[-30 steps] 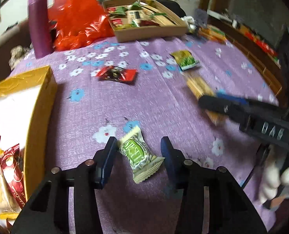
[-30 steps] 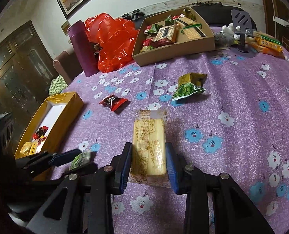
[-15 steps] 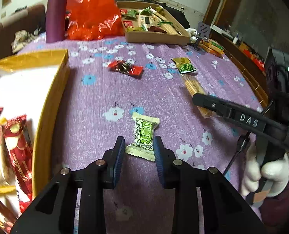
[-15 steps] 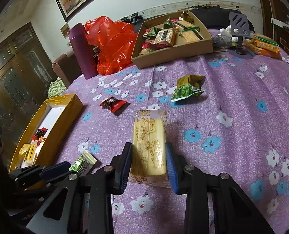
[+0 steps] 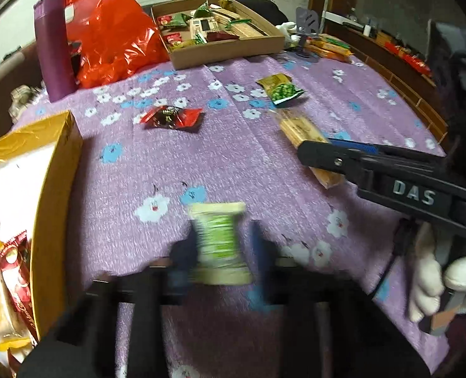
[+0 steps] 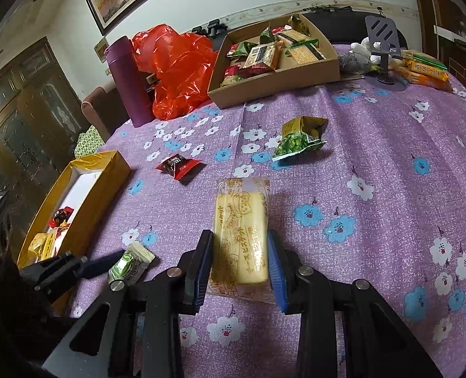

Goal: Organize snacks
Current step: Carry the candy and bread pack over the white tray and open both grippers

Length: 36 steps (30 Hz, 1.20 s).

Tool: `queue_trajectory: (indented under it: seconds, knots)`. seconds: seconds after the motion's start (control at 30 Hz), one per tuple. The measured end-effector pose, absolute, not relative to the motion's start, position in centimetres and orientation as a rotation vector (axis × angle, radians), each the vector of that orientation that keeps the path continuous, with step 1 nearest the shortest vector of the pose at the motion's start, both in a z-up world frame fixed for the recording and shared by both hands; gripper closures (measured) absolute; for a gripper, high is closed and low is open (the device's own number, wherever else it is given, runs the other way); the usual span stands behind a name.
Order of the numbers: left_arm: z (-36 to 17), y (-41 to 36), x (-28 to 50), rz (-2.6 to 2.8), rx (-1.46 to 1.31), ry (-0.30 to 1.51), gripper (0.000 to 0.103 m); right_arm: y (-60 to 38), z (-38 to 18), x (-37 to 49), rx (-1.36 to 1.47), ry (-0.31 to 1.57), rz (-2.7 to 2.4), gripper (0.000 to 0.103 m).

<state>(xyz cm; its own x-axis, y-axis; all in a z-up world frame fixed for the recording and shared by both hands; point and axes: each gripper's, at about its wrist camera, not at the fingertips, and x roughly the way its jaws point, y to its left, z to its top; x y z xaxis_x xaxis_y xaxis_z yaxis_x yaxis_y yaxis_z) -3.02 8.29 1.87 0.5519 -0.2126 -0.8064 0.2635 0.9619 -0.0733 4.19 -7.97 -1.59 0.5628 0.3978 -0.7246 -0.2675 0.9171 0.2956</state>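
Raised white letters "DAS" (image 5: 414, 192) stand on the right gripper's (image 6: 240, 263) black body, readable only in the left wrist view. East Asian characters printed on the long yellow biscuit pack (image 6: 241, 236) show only in the right wrist view; its blue-padded jaws press both sides of the pack on the purple floral tablecloth (image 6: 374, 163). The left gripper (image 5: 222, 249), blurred in its own view, has closed fully on the small green-and-cream sweet (image 5: 219, 244), which a second ago lay loose between wider jaws. The gold box (image 6: 105, 173) of snacks sits just left. A red sweet (image 6: 180, 164) and green pea packet (image 6: 297, 140) lie farther out, before the cardboard tray (image 6: 280, 77).
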Motion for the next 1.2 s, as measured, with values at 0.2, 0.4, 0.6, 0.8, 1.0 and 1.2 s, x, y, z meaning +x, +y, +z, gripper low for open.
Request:
queue_trajectory:
  seconds: [0.2, 0.4, 0.6, 0.8, 1.0, 1.2]
  knots:
    - [2.4, 10.5, -4.7, -0.257, -0.021, 0.918, 0.084, -8.0, -1.6, 4.2, 0.157, 0.888, 0.388, 0.068]
    - [5.9, 15.1, -7.4, -0.241, -0.172, 0.814, 0.084, -7.7, -1.4, 3.6, 0.132, 0.862, 0.383, 0.068]
    - [9.0, 21.8, -9.3, -0.197, -0.273, 0.739, 0.084, -6.8, -0.5, 3.1, 0.111, 0.842, 0.395, 0.068]
    - [10.0, 28.3, -8.2, -0.132, -0.313, 0.737, 0.084, -2.8, 2.4, 3.2, 0.143, 0.872, 0.516, 0.069]
    - [8.2, 32.4, -5.0, -0.098, -0.366, 0.796, 0.084, 5.5, 4.7, 3.0, 0.072, 0.901, 0.654, 0.069]
    - [5.8, 35.1, -3.2, -0.091, -0.453, 0.840, 0.084, 13.1, 3.8, 2.7, -0.047, 0.930, 0.715, 0.069]
